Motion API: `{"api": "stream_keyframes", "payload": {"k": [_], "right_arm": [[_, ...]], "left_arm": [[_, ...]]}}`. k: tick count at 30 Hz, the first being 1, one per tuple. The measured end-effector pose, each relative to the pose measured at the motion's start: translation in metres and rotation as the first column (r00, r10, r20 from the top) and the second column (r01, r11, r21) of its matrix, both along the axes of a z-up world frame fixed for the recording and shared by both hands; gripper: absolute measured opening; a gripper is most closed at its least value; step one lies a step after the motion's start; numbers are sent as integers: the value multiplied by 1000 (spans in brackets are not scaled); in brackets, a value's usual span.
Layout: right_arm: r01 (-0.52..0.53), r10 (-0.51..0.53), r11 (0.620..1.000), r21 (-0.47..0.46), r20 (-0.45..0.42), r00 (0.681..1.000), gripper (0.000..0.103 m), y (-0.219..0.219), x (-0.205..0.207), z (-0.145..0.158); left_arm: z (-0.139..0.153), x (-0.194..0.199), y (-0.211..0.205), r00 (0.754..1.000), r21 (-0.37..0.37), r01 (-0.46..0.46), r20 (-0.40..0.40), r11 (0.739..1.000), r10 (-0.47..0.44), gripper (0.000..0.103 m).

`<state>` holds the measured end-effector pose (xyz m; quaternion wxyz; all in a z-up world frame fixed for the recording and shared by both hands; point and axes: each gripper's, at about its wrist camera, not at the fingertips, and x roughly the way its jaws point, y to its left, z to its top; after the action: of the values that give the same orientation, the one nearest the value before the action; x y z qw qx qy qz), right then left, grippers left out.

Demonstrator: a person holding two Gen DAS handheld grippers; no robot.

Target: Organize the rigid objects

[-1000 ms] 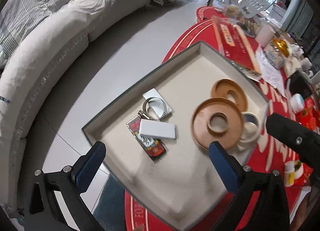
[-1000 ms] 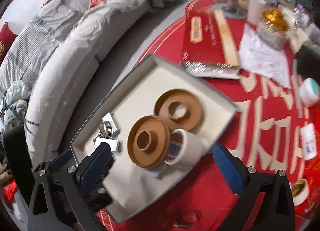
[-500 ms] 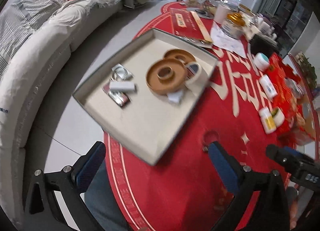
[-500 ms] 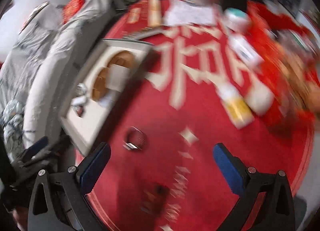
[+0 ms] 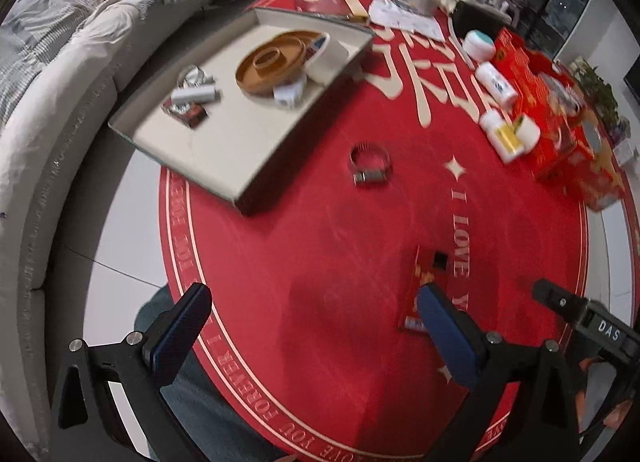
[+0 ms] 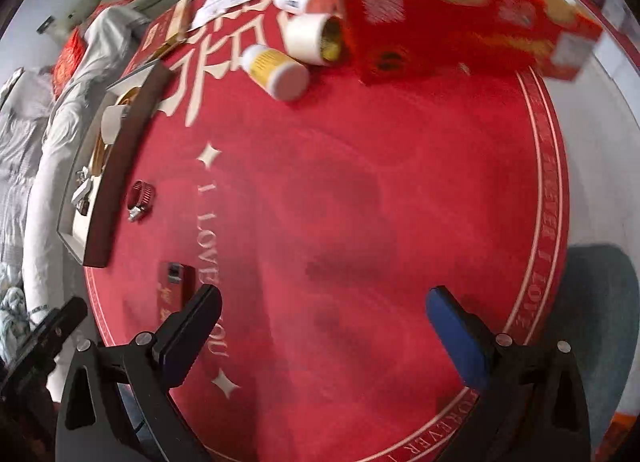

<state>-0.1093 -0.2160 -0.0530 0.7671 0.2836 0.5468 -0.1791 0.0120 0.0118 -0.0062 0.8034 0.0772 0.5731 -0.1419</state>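
- My left claw (image 5: 308, 326): wide, empty, over red cloth (image 5: 320, 262).
- My right claw (image 6: 324, 326): wide, empty.
- Clamp (image 5: 369, 164): ahead of left claw, beside tray (image 5: 240, 142).
- Red card (image 5: 426, 274): by left claw's right finger.

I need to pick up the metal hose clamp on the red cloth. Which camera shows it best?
The left wrist view: the hose clamp lies near centre, ring and screw housing both visible, beside the tray. The right wrist view shows it small, at the left edge.
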Motion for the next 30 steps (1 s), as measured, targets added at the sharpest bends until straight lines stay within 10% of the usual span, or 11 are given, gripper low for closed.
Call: {"api": "stream_keyframes", "payload": {"k": [11, 21, 30], "right_arm": [[51, -51, 996, 70, 6, 999, 103, -6, -21, -18], [55, -59, 993, 103, 37, 998, 103, -6, -33, -17], [43, -45, 995, 91, 19, 999, 103, -2, -30, -18]], "left_arm": [[16, 6, 32, 998, -46, -47, 34, 998, 48, 103], [67, 0, 99, 971, -94, -7, 236, 995, 30, 103], [32, -47, 115, 871, -39, -287, 405, 957, 278, 103]]}}
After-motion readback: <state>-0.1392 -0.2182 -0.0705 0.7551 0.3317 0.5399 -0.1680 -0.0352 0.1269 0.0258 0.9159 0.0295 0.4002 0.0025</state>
